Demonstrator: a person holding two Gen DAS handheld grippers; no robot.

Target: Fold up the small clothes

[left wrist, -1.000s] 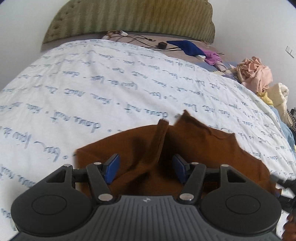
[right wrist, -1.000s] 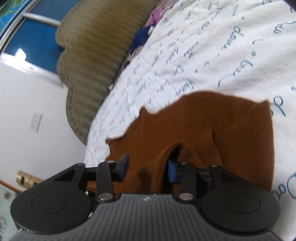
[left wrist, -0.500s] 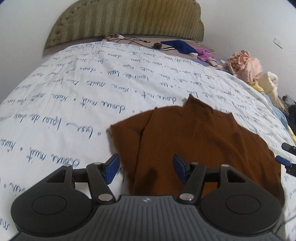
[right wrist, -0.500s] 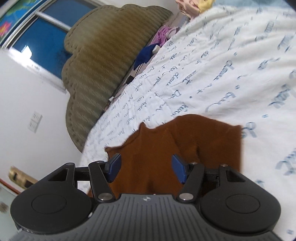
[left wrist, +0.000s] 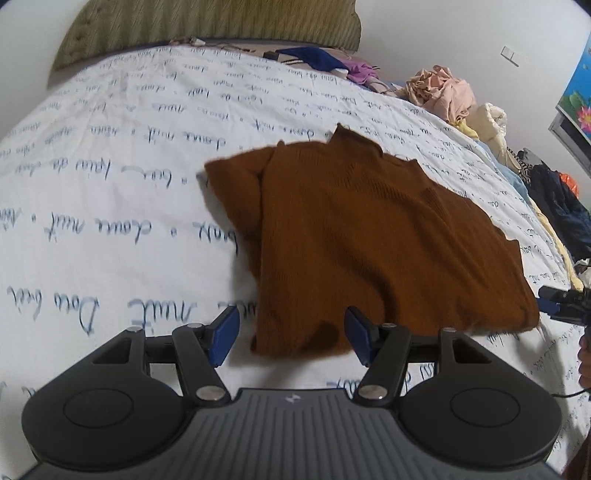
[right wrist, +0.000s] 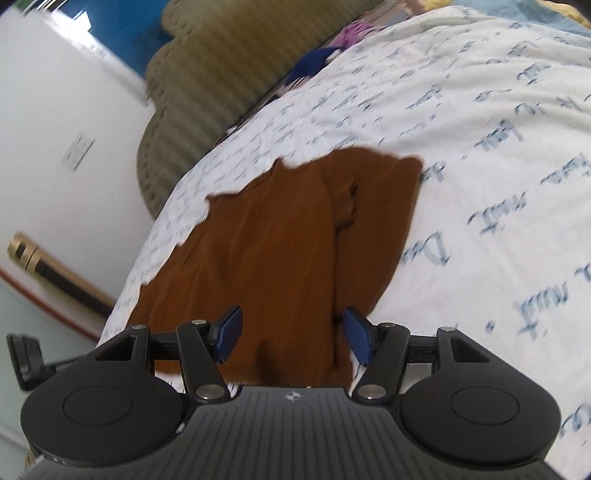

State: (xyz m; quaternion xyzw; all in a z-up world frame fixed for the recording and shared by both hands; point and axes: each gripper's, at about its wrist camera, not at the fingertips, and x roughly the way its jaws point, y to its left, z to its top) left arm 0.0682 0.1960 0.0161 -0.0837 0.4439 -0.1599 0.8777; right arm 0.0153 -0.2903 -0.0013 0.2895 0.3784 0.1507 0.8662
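A brown knitted sweater [left wrist: 369, 236] lies flat on the bed, collar toward the headboard, one sleeve lying along its left side. My left gripper [left wrist: 291, 336] hovers open over the sweater's near left hem corner, its blue pads clear of the cloth. In the right wrist view the same sweater [right wrist: 280, 251] runs away from me with a sleeve folded along its right side. My right gripper [right wrist: 291, 334] is open above the near hem with no cloth pinched. Its fingertips [left wrist: 554, 301] show at the sweater's right corner in the left wrist view.
The white bedsheet [left wrist: 110, 166] with blue script covers the bed. A padded olive headboard [left wrist: 207, 26] stands at the far end. A blue garment [left wrist: 314, 59], a purple one [left wrist: 360, 72] and a heap of clothes [left wrist: 443, 92] lie at the far right.
Both grippers let go of the raised sweater folds and drew back toward the hem. The right jaws widened. The sweater now lies flat.
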